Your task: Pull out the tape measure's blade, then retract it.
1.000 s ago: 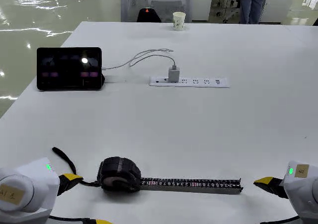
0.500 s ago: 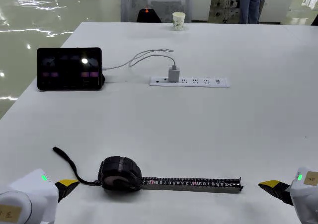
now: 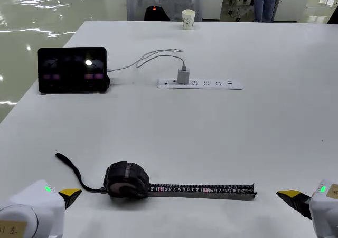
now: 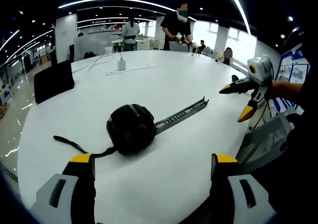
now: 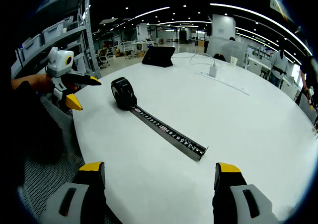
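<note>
In the head view, the tape measure (image 3: 125, 180) is lying near the front edge of the white worktop (image 3: 222, 132), toward the left side. Its blade (image 3: 203, 189) is sticking out to the right, flat along that front edge, and its black strap (image 3: 71, 168) is trailing off to the left. The left gripper (image 3: 70, 194) is showing a yellow tip at the front left corner, and the right gripper (image 3: 290, 195) is showing one at the front right, just past the end of the blade. Neither one is touching the tape measure. A dark tablet (image 3: 72, 70) is standing near the left edge, a power strip (image 3: 200, 83) with a white charger (image 3: 183, 77) is lying in the middle, and a paper cup (image 3: 188, 19) is sitting at the far edge. In the left gripper view, the left gripper's two jaws are wide apart and holding nothing, with the tape measure (image 4: 131, 128) lying ahead between them. The right gripper (image 4: 236, 102) is hanging beyond the blade's tip, with its jaws apart too. In the right gripper view, the right gripper's jaws are spread wide and gripping nothing, and the blade (image 5: 169, 132) is running away from them to the black case.
</note>
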Motion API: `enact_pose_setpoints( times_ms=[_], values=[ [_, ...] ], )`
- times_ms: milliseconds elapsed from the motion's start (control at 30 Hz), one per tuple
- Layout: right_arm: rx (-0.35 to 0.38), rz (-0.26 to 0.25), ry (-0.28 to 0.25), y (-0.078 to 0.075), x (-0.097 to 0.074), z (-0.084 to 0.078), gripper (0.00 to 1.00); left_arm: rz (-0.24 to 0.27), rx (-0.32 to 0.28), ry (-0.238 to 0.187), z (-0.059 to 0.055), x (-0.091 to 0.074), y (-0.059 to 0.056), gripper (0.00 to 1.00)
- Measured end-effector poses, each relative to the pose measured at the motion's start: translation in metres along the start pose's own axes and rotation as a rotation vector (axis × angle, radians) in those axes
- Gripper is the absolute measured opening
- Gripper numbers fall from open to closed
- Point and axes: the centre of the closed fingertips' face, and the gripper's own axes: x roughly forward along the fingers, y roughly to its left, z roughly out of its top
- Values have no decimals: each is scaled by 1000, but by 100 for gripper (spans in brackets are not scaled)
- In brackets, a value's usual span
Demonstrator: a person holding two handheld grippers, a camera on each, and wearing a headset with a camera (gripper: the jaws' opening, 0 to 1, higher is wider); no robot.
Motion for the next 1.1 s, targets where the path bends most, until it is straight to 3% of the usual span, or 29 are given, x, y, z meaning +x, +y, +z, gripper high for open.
enact_pose_setpoints(
  times_ms=[467,900,1100],
  values=[
    [71,-60,-38,15,-4,11,99,30,-42,-33,6,-3,-19,99],
    [136,-89,-65,30,-9,18,99,56,-89,-44,10,-11,-35,99],
    [167,-106,-73,31,-11,20,99,72,-105,-44,9,-15,-39,99]
  ],
)
